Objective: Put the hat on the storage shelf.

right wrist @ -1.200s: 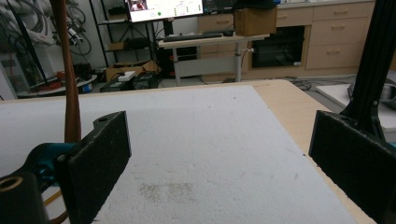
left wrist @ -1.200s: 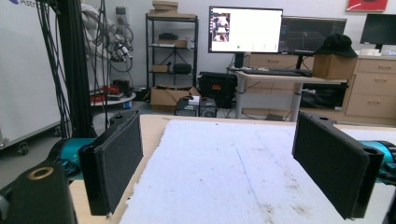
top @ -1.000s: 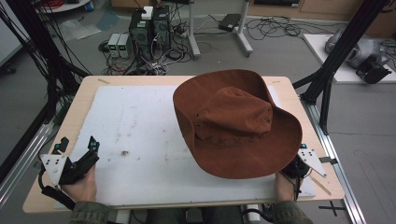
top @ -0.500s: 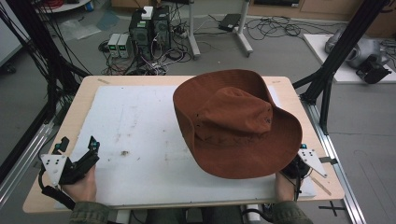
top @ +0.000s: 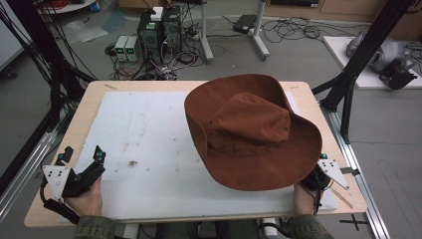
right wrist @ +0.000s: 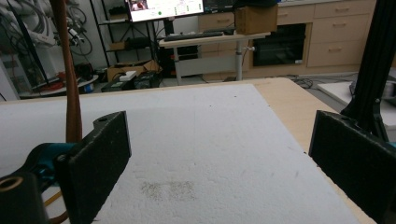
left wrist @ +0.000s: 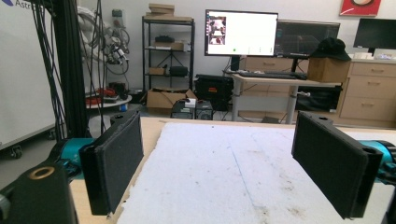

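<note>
Hat [top: 251, 132]: brown suede-like, wide floppy brim, dented crown.

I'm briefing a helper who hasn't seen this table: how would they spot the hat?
Find the light wooden table topped by a white foam sheet. On the sheet's right half lies the brown wide-brimmed hat, crown up, its brim reaching the near edge beside the right tool. It is the one big rust-brown thing there.

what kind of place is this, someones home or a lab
Most likely a lab or workshop, not a home. The table stands inside a black metal frame, computer boxes and tangled cables lie on the floor, and a desk with monitors stands behind.
</note>
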